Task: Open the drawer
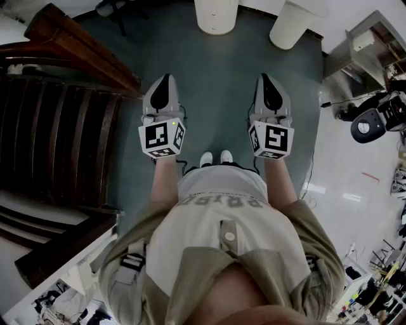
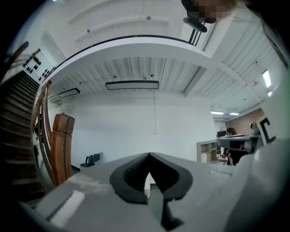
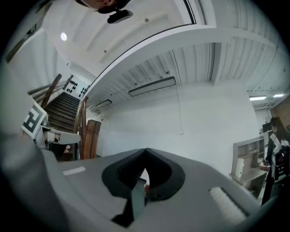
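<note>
No drawer shows in any view. In the head view I hold both grippers level and side by side over a teal floor (image 1: 216,89), in front of my body. My left gripper (image 1: 165,79) is shut with nothing in it, and its marker cube (image 1: 161,139) faces up. My right gripper (image 1: 266,77) is likewise shut and empty. In the left gripper view the dark jaws of the left gripper (image 2: 148,155) meet at their tips against a bare white wall (image 2: 136,131). The right gripper (image 3: 145,151) shows the same closed tips in the right gripper view.
A dark wooden staircase (image 1: 57,133) fills the left side, with its newel post (image 2: 61,145) visible. Two white columns (image 1: 216,16) (image 1: 293,22) stand ahead. A wheeled robot base (image 1: 375,120) and shelving (image 1: 368,41) are at the right. A shelf unit (image 3: 247,158) stands by the wall.
</note>
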Available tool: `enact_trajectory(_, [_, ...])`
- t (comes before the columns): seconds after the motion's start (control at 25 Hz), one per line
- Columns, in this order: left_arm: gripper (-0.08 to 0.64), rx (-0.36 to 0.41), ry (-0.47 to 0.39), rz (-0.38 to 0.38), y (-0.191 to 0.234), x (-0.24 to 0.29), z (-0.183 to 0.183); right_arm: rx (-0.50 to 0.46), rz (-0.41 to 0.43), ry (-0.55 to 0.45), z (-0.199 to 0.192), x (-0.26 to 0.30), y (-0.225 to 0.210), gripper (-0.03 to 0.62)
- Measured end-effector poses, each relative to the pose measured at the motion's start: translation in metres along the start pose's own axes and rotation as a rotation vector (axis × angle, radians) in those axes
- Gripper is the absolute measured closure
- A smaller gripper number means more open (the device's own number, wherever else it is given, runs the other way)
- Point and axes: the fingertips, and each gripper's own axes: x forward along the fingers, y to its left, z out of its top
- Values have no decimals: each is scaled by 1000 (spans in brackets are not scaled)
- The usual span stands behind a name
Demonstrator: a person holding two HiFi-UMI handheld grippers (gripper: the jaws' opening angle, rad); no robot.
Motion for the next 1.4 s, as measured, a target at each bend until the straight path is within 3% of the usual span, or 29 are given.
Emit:
enact_trajectory(0.68, [557, -4, 10, 3, -1, -5, -3, -11, 11, 9, -3, -5, 3, 593])
enact_trajectory(0.92, [557, -13, -4, -4, 0, -6, 2, 112, -4, -40, 3, -9, -11, 589])
enact_trajectory(0.96, [557, -16, -9, -14, -2, -6, 3, 119, -3, -46, 4, -9, -14, 559])
enact_trajectory(1.0, [555, -23, -14, -29, -4, -5, 3, 120, 2, -49, 4, -9, -16, 481])
enact_trajectory(1.16, [291, -51, -9, -98, -17, 6, 1, 111, 11, -42, -1, -4, -26, 315])
enact_trajectory(1.4, [261, -47, 10, -114, -25, 14, -3, 100, 1, -23, -6, -2, -34, 294])
